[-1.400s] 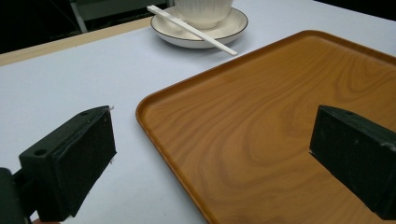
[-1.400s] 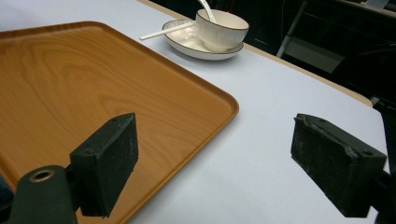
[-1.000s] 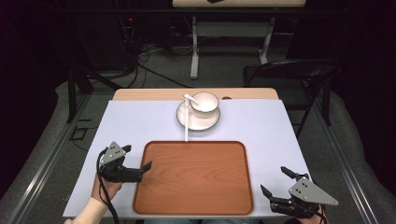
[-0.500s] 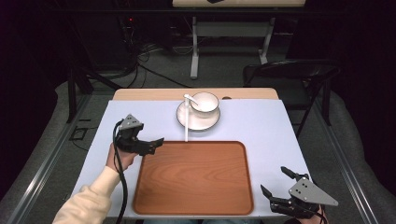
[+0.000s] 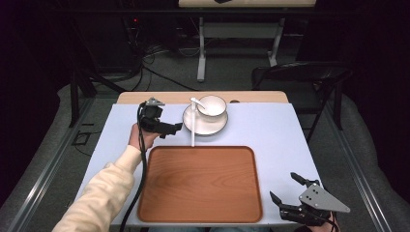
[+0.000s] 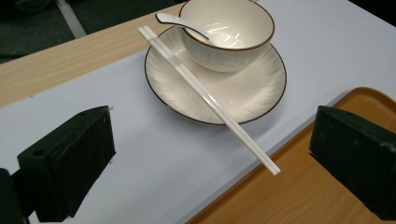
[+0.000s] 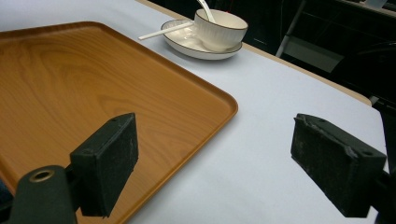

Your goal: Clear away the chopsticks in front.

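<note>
A white bowl [image 5: 212,107] with a white spoon [image 5: 197,103] in it stands on a white plate [image 5: 205,126] at the far middle of the table. A pair of white chopsticks [image 5: 192,128] lies across the plate's left rim, its near tips at the far edge of the wooden tray [image 5: 200,181]. My left gripper [image 5: 170,130] is open just left of the chopsticks and holds nothing. In the left gripper view its jaws [image 6: 212,154] frame the chopsticks [image 6: 205,95], plate [image 6: 252,93] and bowl [image 6: 227,35]. My right gripper [image 5: 283,186] is open and empty off the tray's near right corner [image 7: 224,158].
A pale lavender mat [image 5: 280,130] covers the wooden table. Behind the table's far right corner stands a dark folding chair [image 5: 300,72]. A white table frame [image 5: 203,48] and cables lie on the floor farther back.
My left gripper has travelled from beside the tray's left edge away from the person, up to the plate and chopsticks. The right gripper has stayed put.
</note>
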`<state>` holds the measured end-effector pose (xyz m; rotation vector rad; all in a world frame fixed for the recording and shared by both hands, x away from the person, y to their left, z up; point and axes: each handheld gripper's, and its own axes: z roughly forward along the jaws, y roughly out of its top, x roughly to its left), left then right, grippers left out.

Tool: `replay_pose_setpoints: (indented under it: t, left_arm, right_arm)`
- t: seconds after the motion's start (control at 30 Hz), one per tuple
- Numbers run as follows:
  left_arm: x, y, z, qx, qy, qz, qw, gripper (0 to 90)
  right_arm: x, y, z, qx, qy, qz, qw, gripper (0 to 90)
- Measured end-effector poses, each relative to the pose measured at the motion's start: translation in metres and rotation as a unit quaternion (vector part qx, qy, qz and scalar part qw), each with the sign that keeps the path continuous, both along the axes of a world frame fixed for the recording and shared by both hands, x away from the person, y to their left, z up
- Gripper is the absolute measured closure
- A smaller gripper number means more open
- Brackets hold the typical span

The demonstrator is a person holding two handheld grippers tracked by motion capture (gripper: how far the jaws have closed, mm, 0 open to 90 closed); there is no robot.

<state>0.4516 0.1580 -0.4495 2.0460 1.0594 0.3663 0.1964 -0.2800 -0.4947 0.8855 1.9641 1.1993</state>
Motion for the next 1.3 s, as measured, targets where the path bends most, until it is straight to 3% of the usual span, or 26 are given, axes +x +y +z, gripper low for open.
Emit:
replay_pose_setpoints:
  t: [0.23,0.57,0.8,1.0,1.3]
  left_arm:
    - [0.028,-0.013,-0.005,0.011,0.018,0.019,0.9996,2.8]
    - [0.059,-0.03,-0.02,0.038,0.043,0.051,0.997,15.1]
    - [0.076,-0.043,-0.033,0.035,0.065,0.07,0.9949,25.3]
    - [0.087,-0.054,-0.044,0.04,0.071,0.082,0.9933,36.8]
    - [0.102,-0.061,-0.054,0.026,0.088,0.095,0.9912,52.3]
  right_arm:
    - [0.0,0.0,0.0,0.0,0.0,0.002,1.0,14.3]
    - [0.0,0.0,0.0,0.001,0.001,0.002,1.0,14.3]
    - [0.0,-0.001,0.0,0.001,0.0,0.003,1.0,14.3]
    - [0.0,-0.001,0.0,0.002,0.0,0.003,1.0,14.3]
    - [0.0,-0.001,0.0,0.002,0.0,0.003,1.0,14.3]
